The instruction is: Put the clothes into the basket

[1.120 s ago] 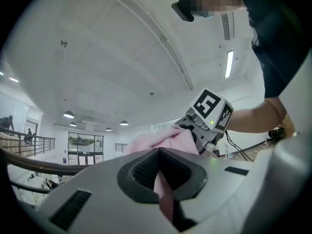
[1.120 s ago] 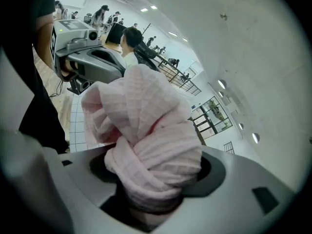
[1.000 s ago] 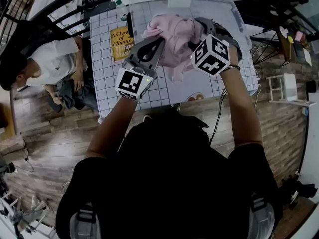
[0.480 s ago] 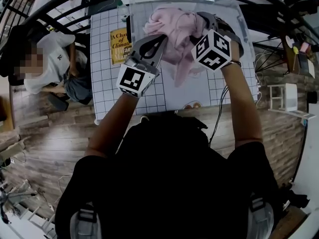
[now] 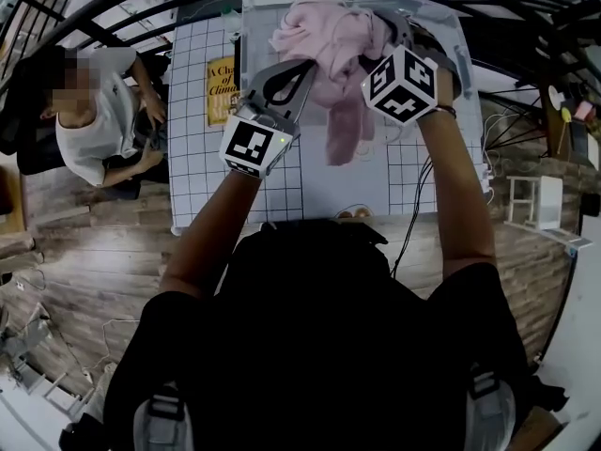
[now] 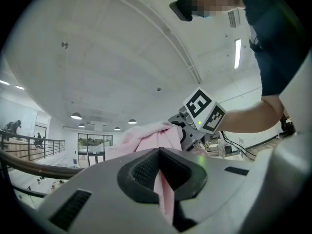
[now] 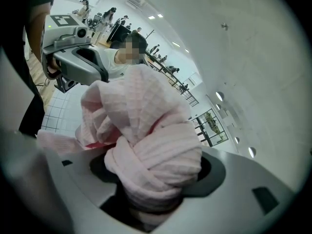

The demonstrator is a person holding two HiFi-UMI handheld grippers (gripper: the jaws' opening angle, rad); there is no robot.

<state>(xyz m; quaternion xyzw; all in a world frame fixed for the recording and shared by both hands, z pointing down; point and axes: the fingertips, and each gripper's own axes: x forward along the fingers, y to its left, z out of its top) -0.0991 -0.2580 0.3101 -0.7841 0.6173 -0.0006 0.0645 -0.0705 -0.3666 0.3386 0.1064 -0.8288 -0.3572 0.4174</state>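
With left gripper point(image 6: 163, 179) and right gripper point(image 7: 151, 194) both clamped on the pink garment point(image 5: 329, 50), just lift the dangling tail over the basket point(image 5: 449, 26) rim before letting go.

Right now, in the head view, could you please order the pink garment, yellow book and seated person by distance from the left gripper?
1. pink garment: held by the left gripper.
2. yellow book: just left, on the table.
3. seated person: far left.

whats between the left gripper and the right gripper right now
A bunched pink waffle-knit garment spans the gap, clamped by the left gripper and the right gripper alike; the head view shows it best.
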